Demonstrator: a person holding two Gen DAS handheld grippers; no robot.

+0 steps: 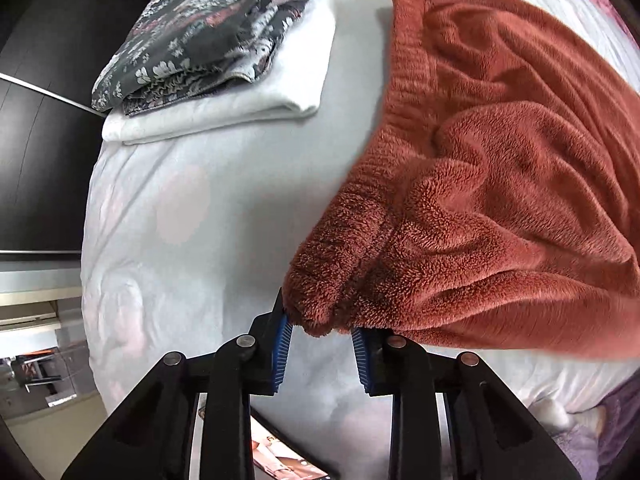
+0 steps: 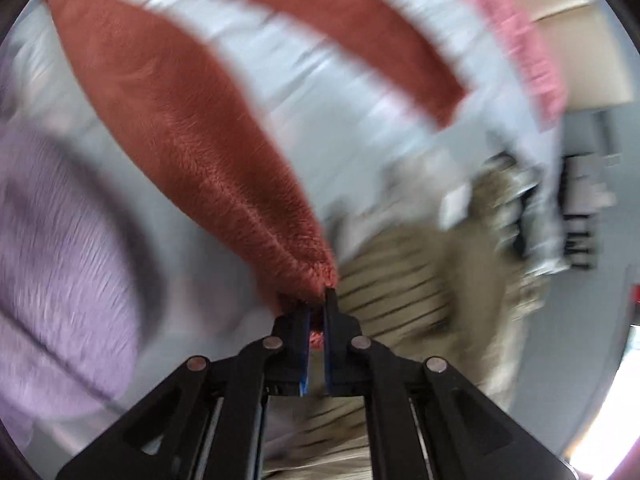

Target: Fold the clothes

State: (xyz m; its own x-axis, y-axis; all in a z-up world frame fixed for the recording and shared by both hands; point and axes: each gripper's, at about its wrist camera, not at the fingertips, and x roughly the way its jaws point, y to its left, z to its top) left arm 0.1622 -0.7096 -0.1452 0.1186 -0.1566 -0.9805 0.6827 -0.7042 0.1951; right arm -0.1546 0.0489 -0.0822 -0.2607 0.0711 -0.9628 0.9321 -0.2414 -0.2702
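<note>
A rust-red fleece garment (image 1: pixel 492 168) lies rumpled on the pale bed sheet (image 1: pixel 208 216), its ribbed hem running along its left edge. My left gripper (image 1: pixel 322 322) stands open at the garment's near corner, the fleece resting between and over its blue pads, not pinched. In the blurred right wrist view, my right gripper (image 2: pixel 316 308) is shut on another corner of the red fleece garment (image 2: pixel 192 132), which stretches taut up and to the left from the jaws.
A folded floral dark garment (image 1: pixel 208 28) sits on a folded white one (image 1: pixel 240 92) at the bed's far left. A lilac fleece garment (image 2: pixel 60 248) and a beige striped one (image 2: pixel 404 288) lie near the right gripper. A pink item (image 2: pixel 532 52) lies beyond.
</note>
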